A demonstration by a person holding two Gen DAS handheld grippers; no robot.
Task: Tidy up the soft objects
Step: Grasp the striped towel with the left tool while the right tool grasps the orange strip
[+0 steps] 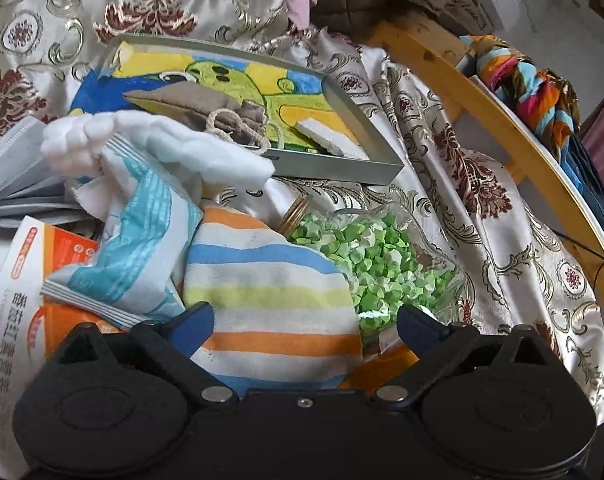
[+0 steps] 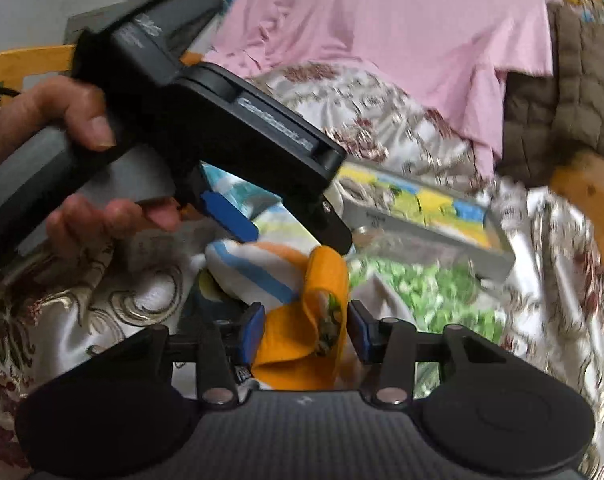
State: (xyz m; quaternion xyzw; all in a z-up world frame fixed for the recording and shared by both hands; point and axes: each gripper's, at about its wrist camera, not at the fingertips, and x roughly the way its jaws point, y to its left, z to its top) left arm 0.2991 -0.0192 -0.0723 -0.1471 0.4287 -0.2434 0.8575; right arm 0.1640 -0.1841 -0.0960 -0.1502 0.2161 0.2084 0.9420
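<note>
A striped cloth (image 1: 270,280) in orange, blue and pale green lies bunched in front of my left gripper (image 1: 307,322). The jaws stand wide open, one finger on each side of it, and neither pad presses on it. In the right wrist view a hand (image 2: 42,120) holds that left gripper (image 2: 294,240) just above the same striped cloth (image 2: 254,268). My right gripper (image 2: 306,332) is shut on a rolled orange cloth (image 2: 294,344), with both blue pads against its sides. The orange cloth leans up against the striped one.
A glass jar of green paper stars (image 1: 381,264) lies to the right of the striped cloth. Behind it is a grey tray (image 1: 341,164) holding a painted picture and a brown pouch (image 1: 198,104). White fluff (image 1: 162,140), a blue-white packet (image 1: 142,240) and an orange box (image 1: 30,280) crowd the left. A wooden rail (image 1: 481,108) runs along the right.
</note>
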